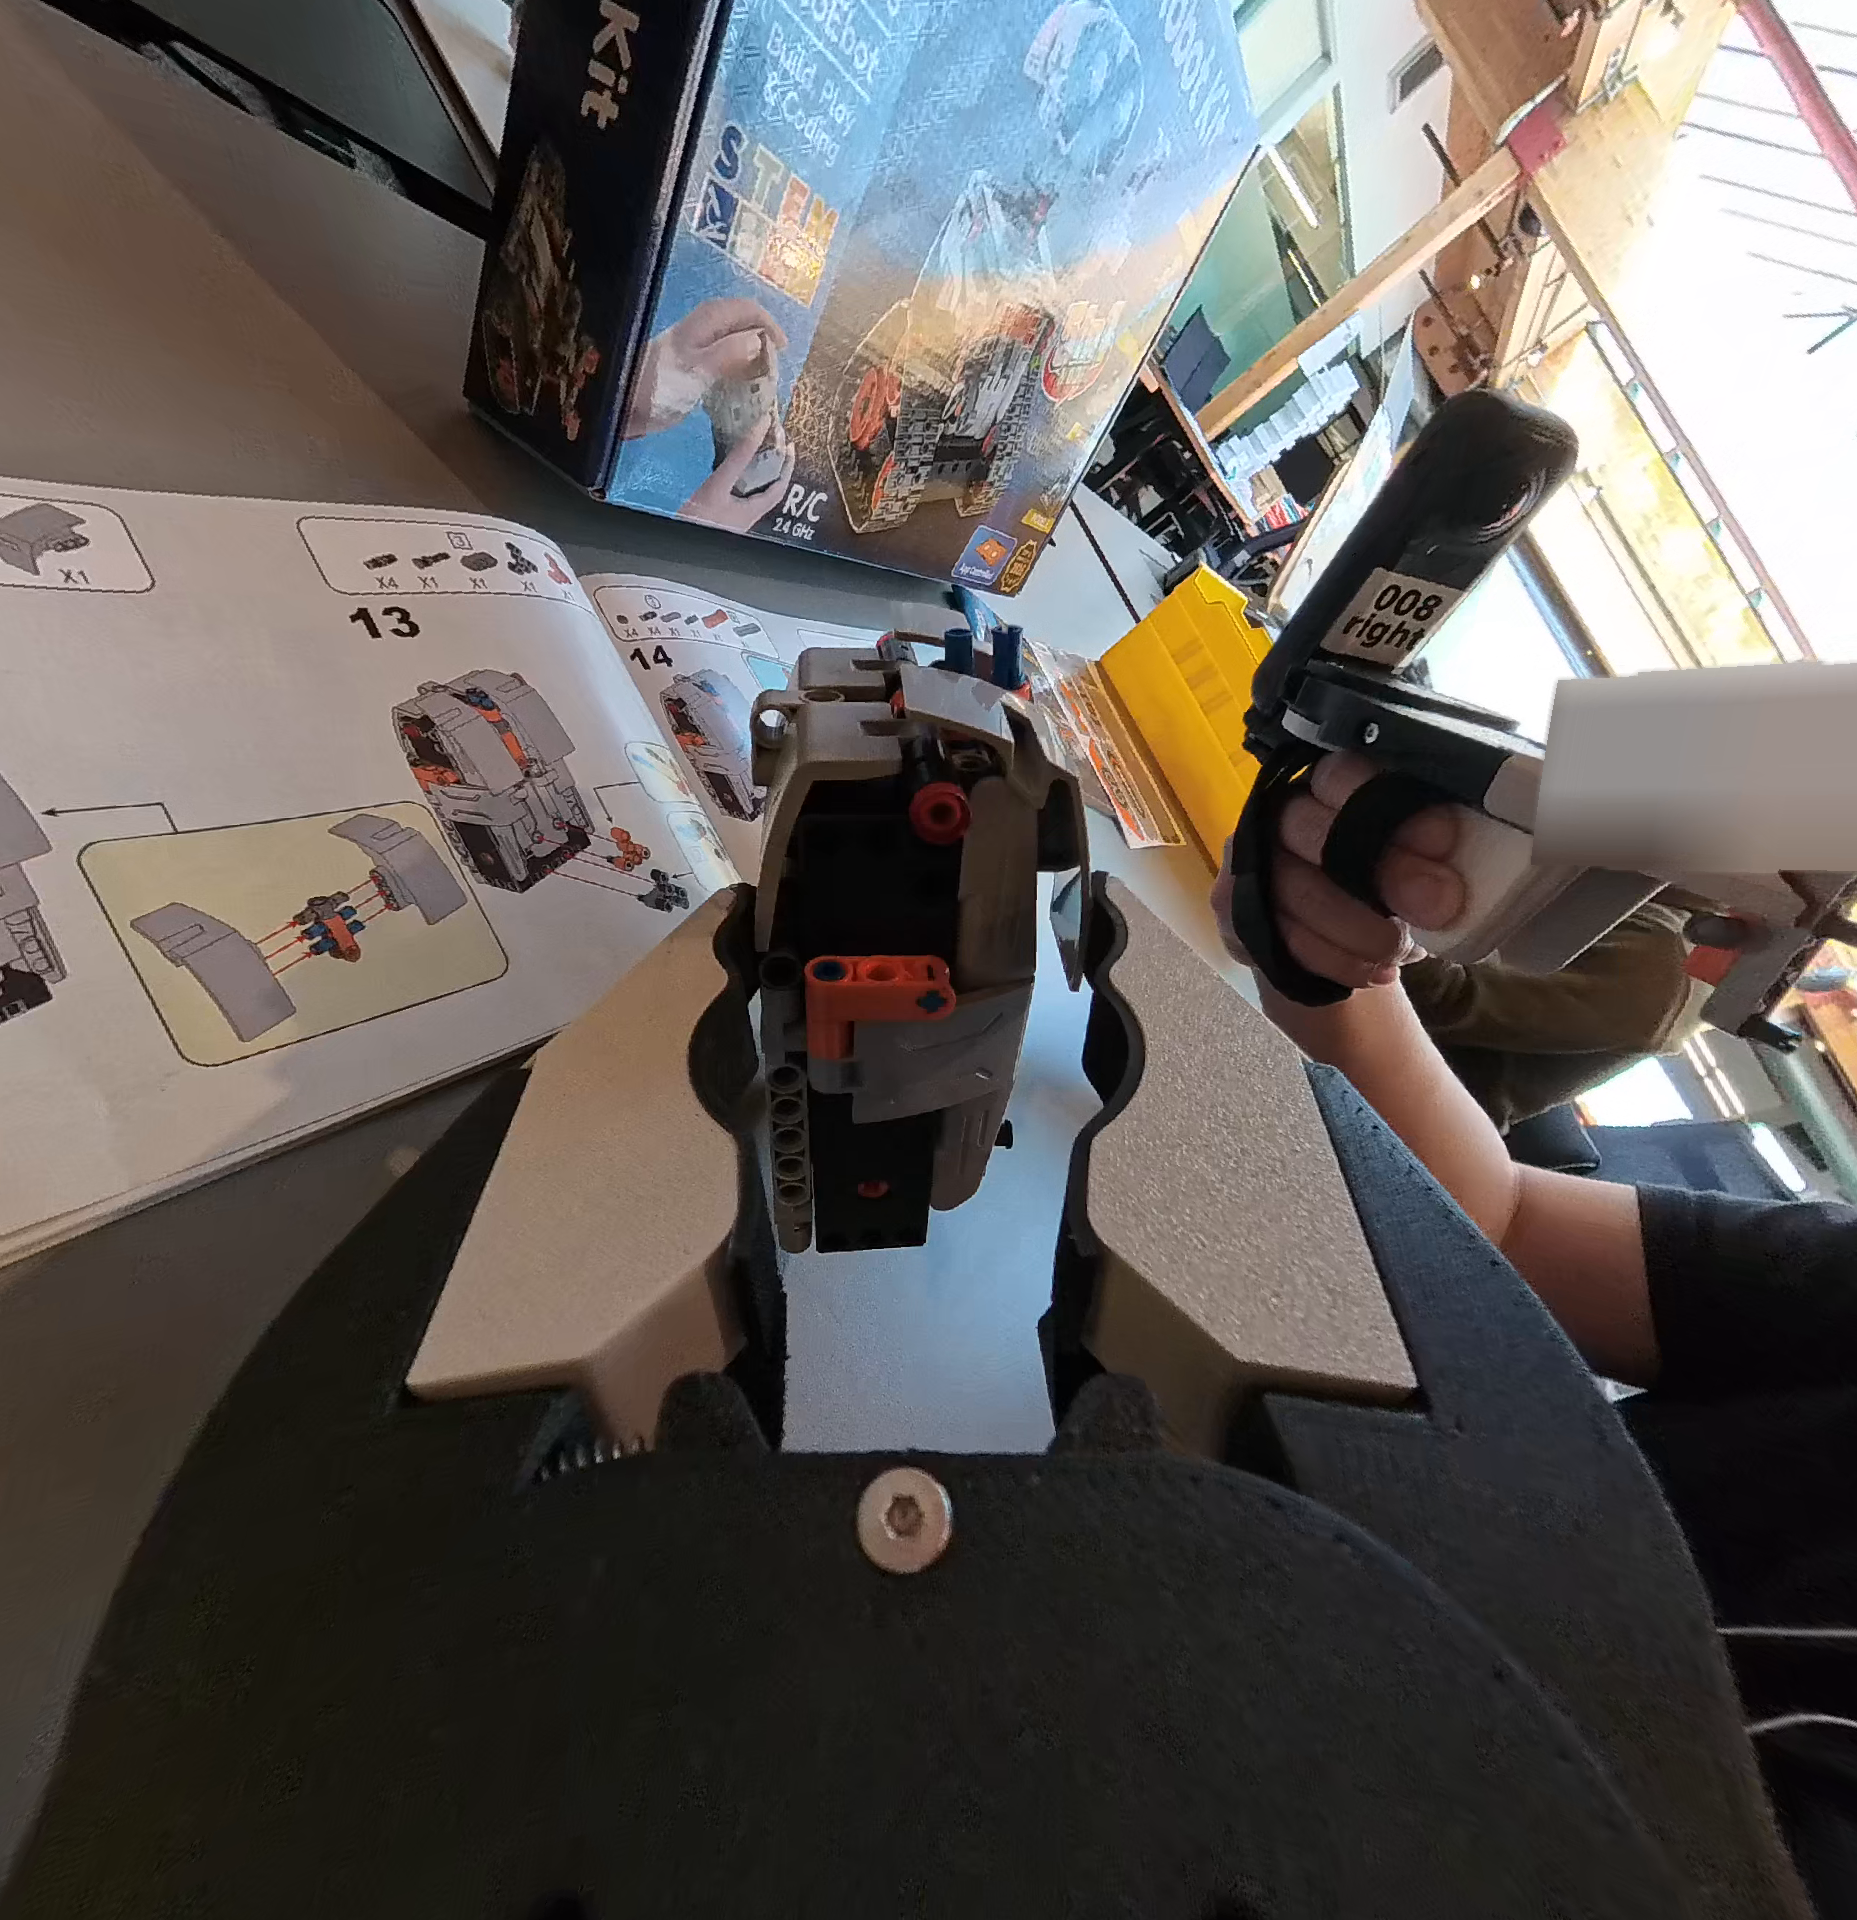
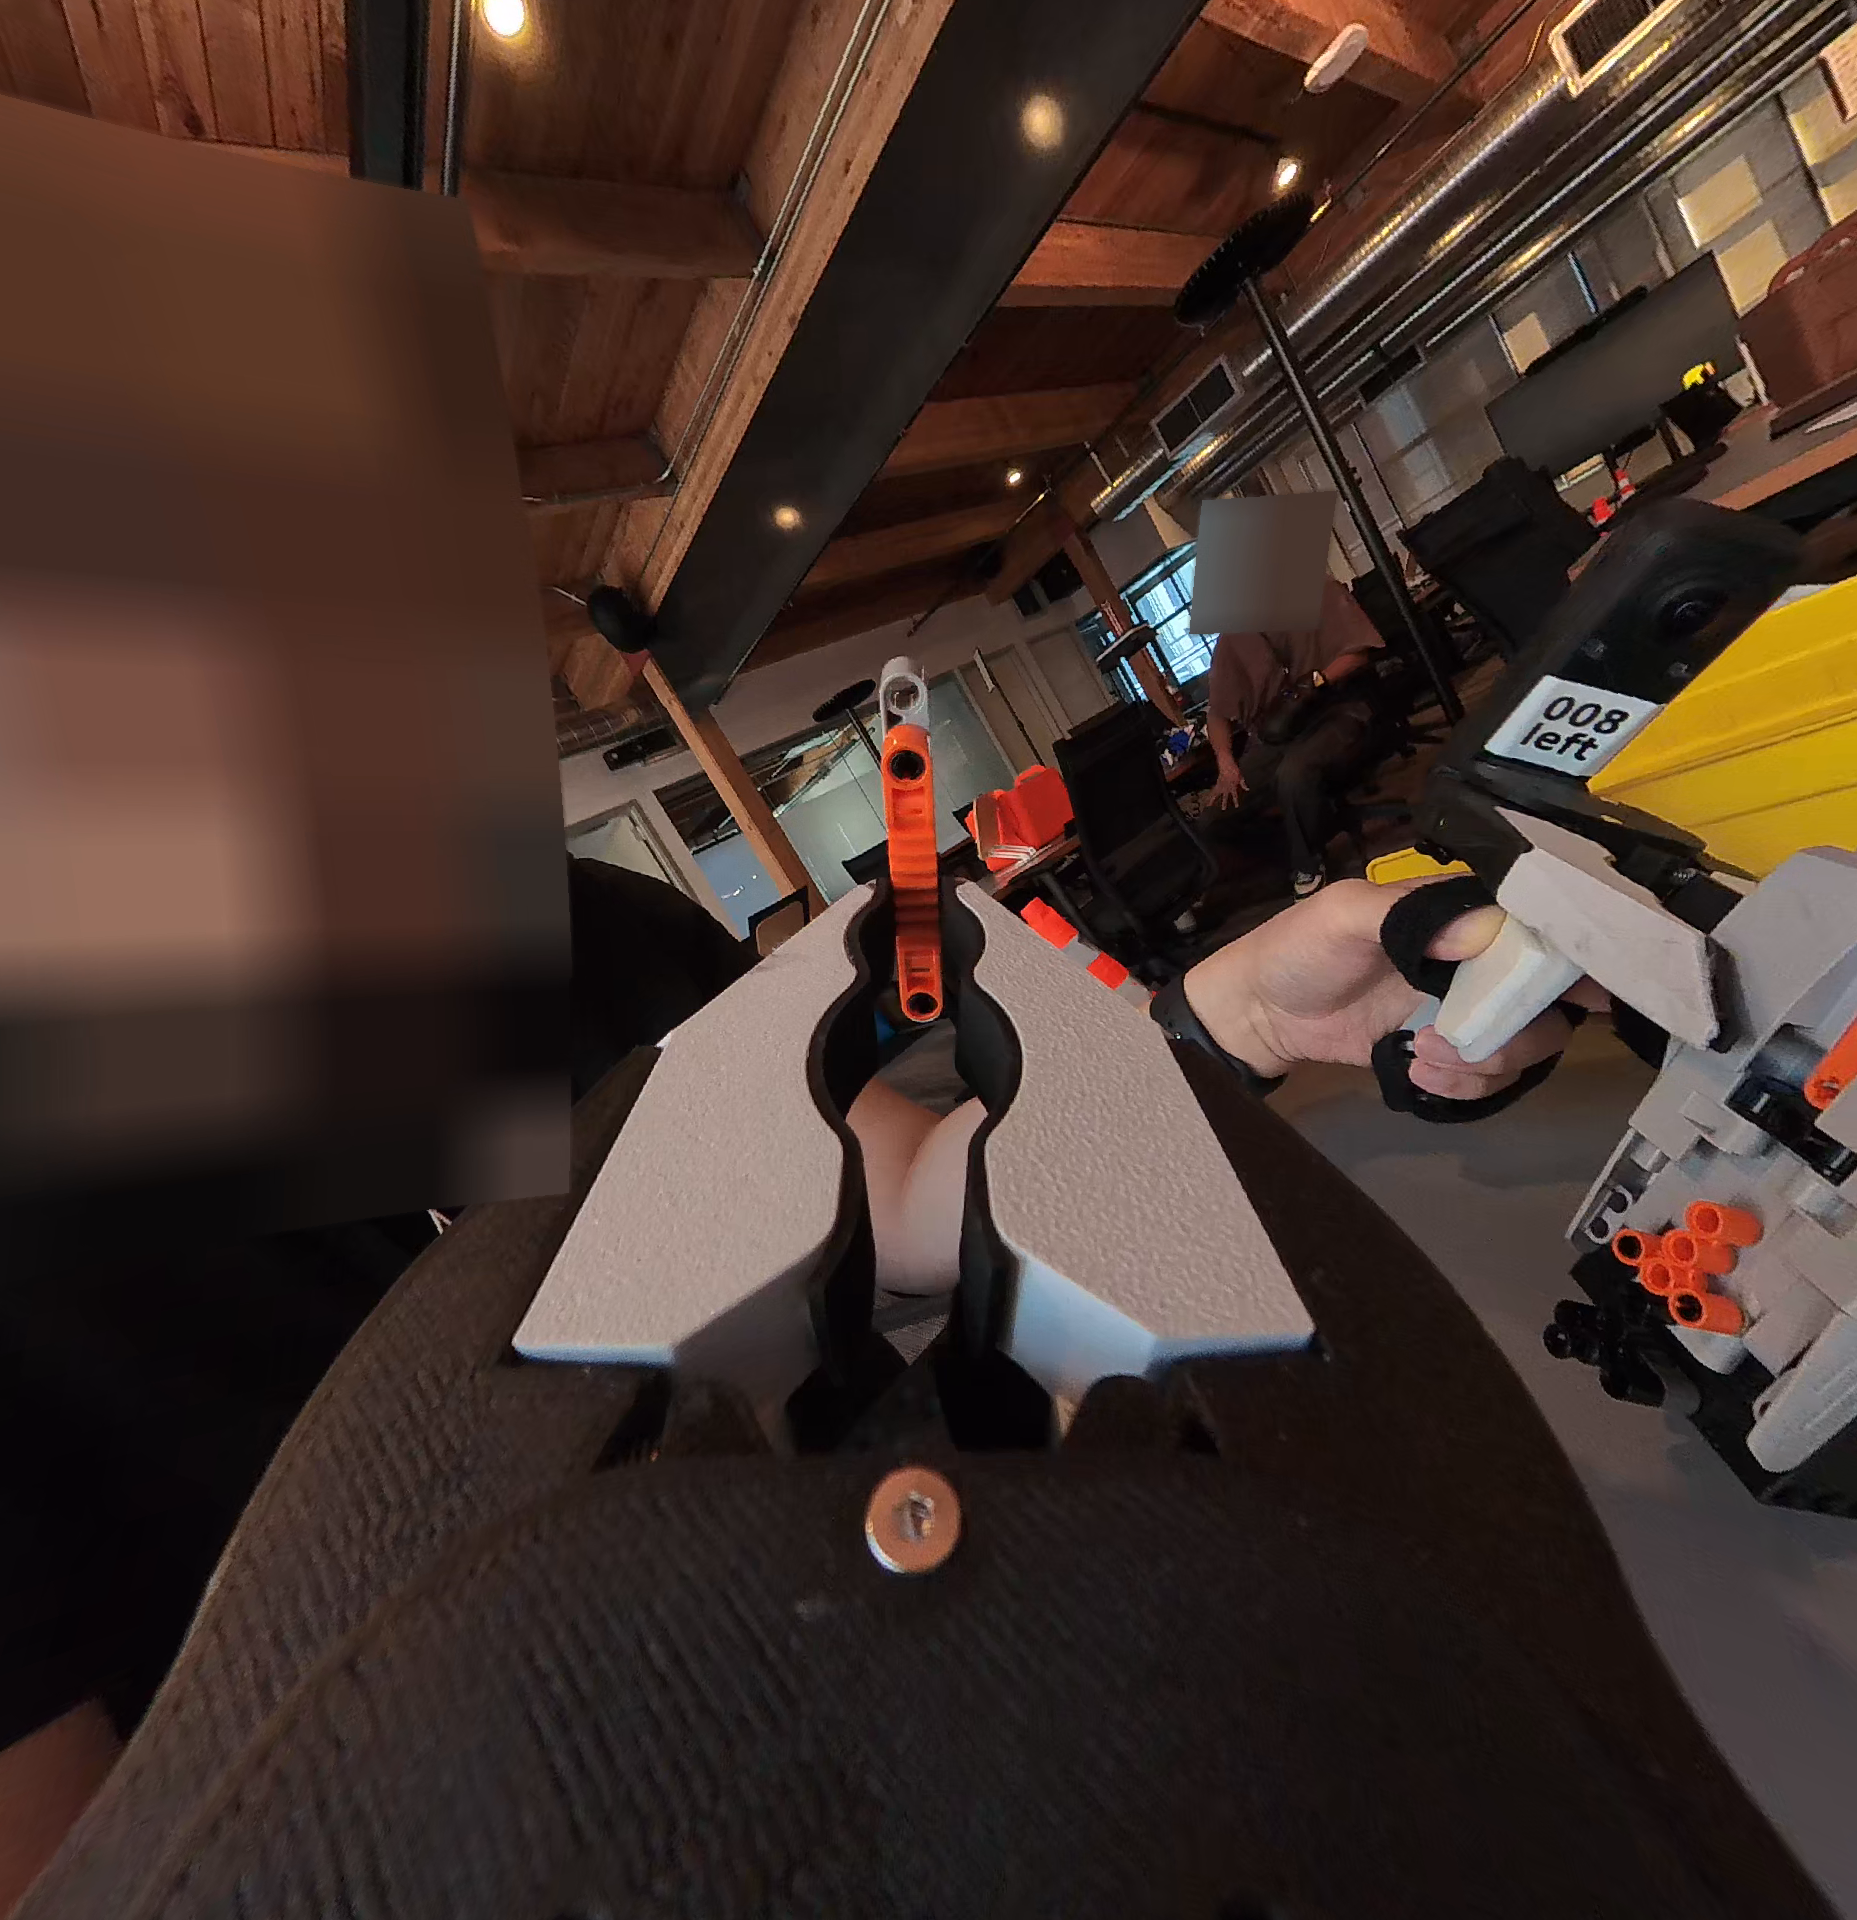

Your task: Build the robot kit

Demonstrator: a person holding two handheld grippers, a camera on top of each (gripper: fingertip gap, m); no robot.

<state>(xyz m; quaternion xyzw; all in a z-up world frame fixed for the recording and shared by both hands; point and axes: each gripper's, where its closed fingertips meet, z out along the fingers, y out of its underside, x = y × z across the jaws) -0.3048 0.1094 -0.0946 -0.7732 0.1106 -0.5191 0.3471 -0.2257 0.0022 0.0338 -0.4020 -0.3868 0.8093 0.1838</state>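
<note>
My left gripper point(image 1: 911, 935) is shut on a grey, black and orange brick model point(image 1: 882, 997), its jaws on the model's two sides, and holds it above the grey table point(image 1: 176, 312). The model carries an orange angled beam point(image 1: 872, 987), a red connector point(image 1: 939, 812) and two blue pins point(image 1: 981, 649) on top. My right gripper point(image 2: 919, 920) is shut on a slim orange beam point(image 2: 911, 831) with a small grey piece point(image 2: 903, 691) at its far end, held upright in the air. The right wrist view shows the left gripper point(image 2: 1589, 914) and the model point(image 2: 1755, 1195) at the right.
An open instruction booklet point(image 1: 280, 779) lies left of the model. The kit's printed box point(image 1: 799, 260) stands behind it. A yellow bin point(image 1: 1184, 717) and printed bags point(image 1: 1100, 748) lie to the right. The hand on the right gripper's handle point(image 1: 1350, 883) is close by. A person point(image 2: 1277, 707) sits far back.
</note>
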